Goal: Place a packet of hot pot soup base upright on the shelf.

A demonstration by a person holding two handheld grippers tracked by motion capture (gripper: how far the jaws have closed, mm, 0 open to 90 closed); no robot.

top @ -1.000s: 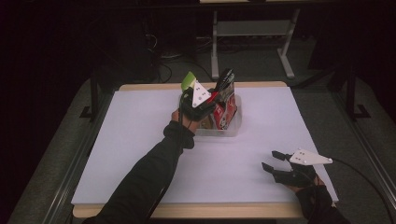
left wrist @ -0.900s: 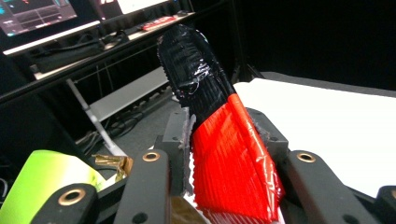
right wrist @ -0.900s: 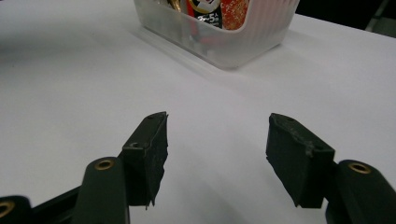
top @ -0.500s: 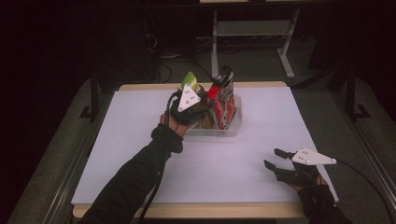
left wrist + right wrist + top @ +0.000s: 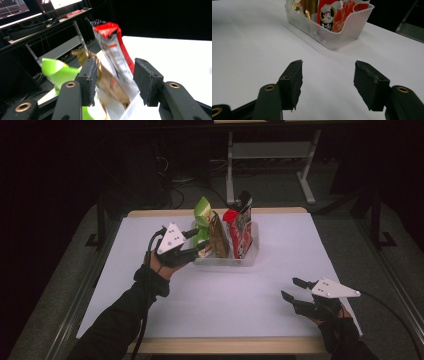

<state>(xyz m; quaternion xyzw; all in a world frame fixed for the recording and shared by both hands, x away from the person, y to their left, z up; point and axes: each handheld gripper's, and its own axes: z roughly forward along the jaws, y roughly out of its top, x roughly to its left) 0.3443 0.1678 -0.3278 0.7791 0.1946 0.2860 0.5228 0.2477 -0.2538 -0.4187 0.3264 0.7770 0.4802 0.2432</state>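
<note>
A clear plastic bin point(image 5: 248, 258) at the table's far middle holds three upright snack bags: a green one point(image 5: 202, 212), a brown one point(image 5: 218, 238) and a red one point(image 5: 240, 222). My left gripper point(image 5: 199, 242) hovers at the bin's left end, its tips by the green bag. Its jaws have just been opening, and its pads press on nothing. In the left gripper view the red bag point(image 5: 112, 47), brown bag point(image 5: 110, 86) and green bag point(image 5: 58, 72) show blurred beyond the gripper point(image 5: 113, 80). My right gripper point(image 5: 292, 288) stands open near the front right with nothing between its jaws point(image 5: 328, 80).
The white table top point(image 5: 225, 305) lies bare between the bin and the front edge. In the right gripper view the bin point(image 5: 352, 27) stands ahead, with the red bag point(image 5: 328, 15) facing me. A metal stand point(image 5: 270, 155) and cables are on the floor behind.
My left gripper has drawn back from above the bags to the bin's left end, and its jaws stand wider apart. The bags stay in the bin. The right gripper has kept still.
</note>
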